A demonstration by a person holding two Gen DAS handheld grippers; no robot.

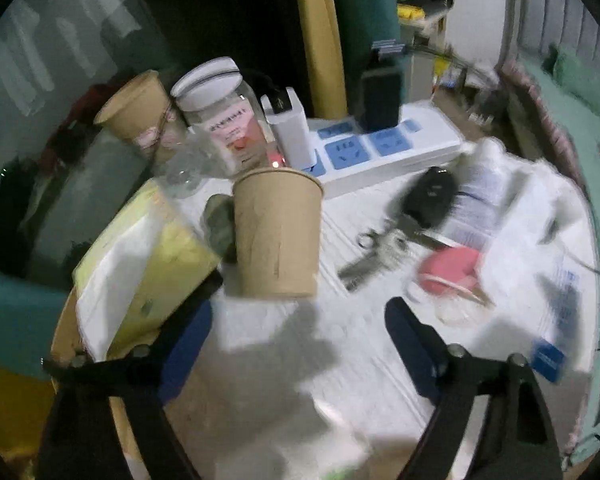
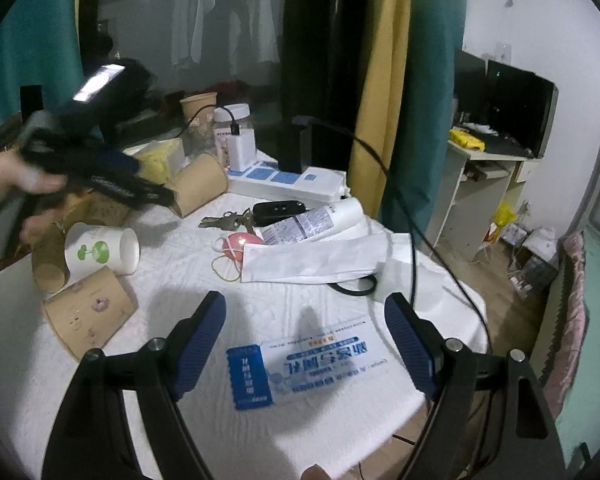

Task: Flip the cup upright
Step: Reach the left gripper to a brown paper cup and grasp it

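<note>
The bench (image 2: 340,412), draped in white cloth, carries a white power strip (image 1: 384,152) with blue sockets, a white tube (image 2: 314,222) of unreadable small print and a blue-and-white sachet (image 2: 300,372) with Chinese writing; a brown paper cup (image 1: 278,236) stands mouth up ahead of the released left gripper (image 1: 300,316), untouched. The right gripper (image 2: 305,312) hangs spread and empty over the sachet; a white cup (image 2: 102,252) printed with a green tree lies sideways.

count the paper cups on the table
5: back cup upright by the jar, cup lying by the power strip, white cup lying at left, plain brown cup beside it, patterned cup nearest. Another may hide behind the left gripper.
</note>
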